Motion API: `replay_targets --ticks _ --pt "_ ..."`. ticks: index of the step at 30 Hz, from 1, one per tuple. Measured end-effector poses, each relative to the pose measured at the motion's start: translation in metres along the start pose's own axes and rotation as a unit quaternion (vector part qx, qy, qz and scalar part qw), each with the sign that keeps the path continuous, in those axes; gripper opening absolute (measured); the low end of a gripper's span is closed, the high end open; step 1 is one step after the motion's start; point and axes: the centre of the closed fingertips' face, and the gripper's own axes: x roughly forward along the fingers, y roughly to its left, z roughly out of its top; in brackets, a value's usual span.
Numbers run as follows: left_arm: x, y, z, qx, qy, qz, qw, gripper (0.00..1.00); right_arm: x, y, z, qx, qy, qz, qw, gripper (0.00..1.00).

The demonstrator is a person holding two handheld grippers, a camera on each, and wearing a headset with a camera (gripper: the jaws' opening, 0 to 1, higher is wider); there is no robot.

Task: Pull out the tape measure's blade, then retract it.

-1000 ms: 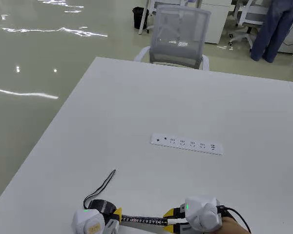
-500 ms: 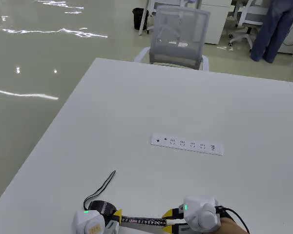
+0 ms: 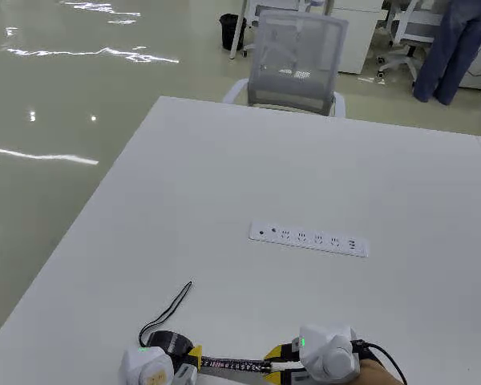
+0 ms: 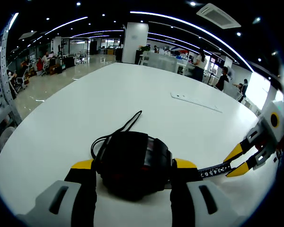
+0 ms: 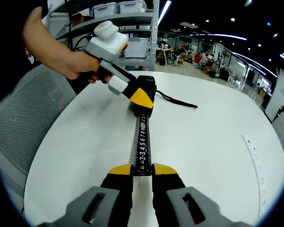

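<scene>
The power strip (image 3: 309, 239) lies on the table (image 3: 224, 176) beyond the tape measure (image 3: 170, 342).

Two claws: left claw (image 4: 132, 165), right claw (image 5: 142, 169). One tape measure (image 4: 132, 163), with one blade (image 5: 142, 144) and one black strap (image 3: 170, 309). One white bench (image 3: 224, 176), bearing one power strip (image 3: 309, 239). Two chairs beyond its far edge: one mesh chair (image 3: 295, 60), one office chair (image 3: 406, 32) farther back. One black bin (image 3: 229, 30). One standing person (image 3: 449, 48) in the head view; others, too small to count, in the left gripper view.
</scene>
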Motion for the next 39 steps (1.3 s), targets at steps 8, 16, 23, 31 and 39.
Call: replay_targets --ticks 8,16,23,31,39 --pt "0.0 0.0 0.0 0.001 0.001 -0.003 1.0 0.6 0.003 0.001 0.003 0.002 -0.001 0.002 1.0 0.14" --pt "0.0 0.001 0.0 -0.002 0.0 -0.004 1.0 0.6 0.006 0.001 0.004 0.004 -0.003 0.001 1.0 0.14" --pt "-0.001 0.001 0.0 -0.009 -0.001 -0.006 0.9999 0.6 0.009 0.001 0.007 0.005 -0.006 0.001 1.0 0.14" --pt "0.0 0.002 0.0 -0.014 0.0 -0.01 0.9999 0.6 0.014 0.001 0.011 0.006 -0.009 0.002 0.9999 0.14" --pt "0.001 0.003 0.0 -0.017 0.0 -0.011 0.9998 0.6 0.018 0.0 0.012 0.005 -0.01 0.002 0.9999 0.14"
